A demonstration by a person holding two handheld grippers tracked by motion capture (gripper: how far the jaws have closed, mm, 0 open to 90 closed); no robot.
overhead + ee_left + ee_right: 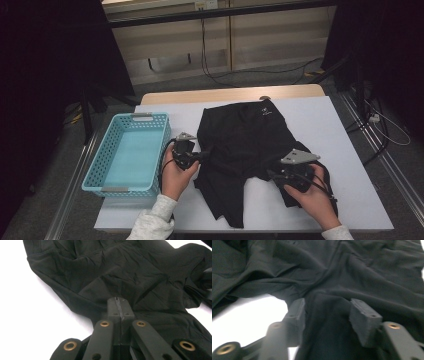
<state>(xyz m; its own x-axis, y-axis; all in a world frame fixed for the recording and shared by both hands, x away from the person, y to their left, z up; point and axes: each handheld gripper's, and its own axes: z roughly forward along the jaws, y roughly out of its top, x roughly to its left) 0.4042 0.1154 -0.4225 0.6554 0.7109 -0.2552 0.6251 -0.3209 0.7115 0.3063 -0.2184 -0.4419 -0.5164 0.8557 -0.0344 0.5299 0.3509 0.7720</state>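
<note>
A black, soft cloth garment [245,150] is spread in the middle of the white tabletop [345,150], a little crumpled at its near edge. The left tool [204,154] is held at the garment's left edge; its jaws are pressed together, and a fold of the cloth seems pinched there. The right tool [271,173] is held at the garment's near right part. Its jaws are half open, with black cloth lying loose between them. A light blue plastic basket [100,170] is seen on the left.
</note>
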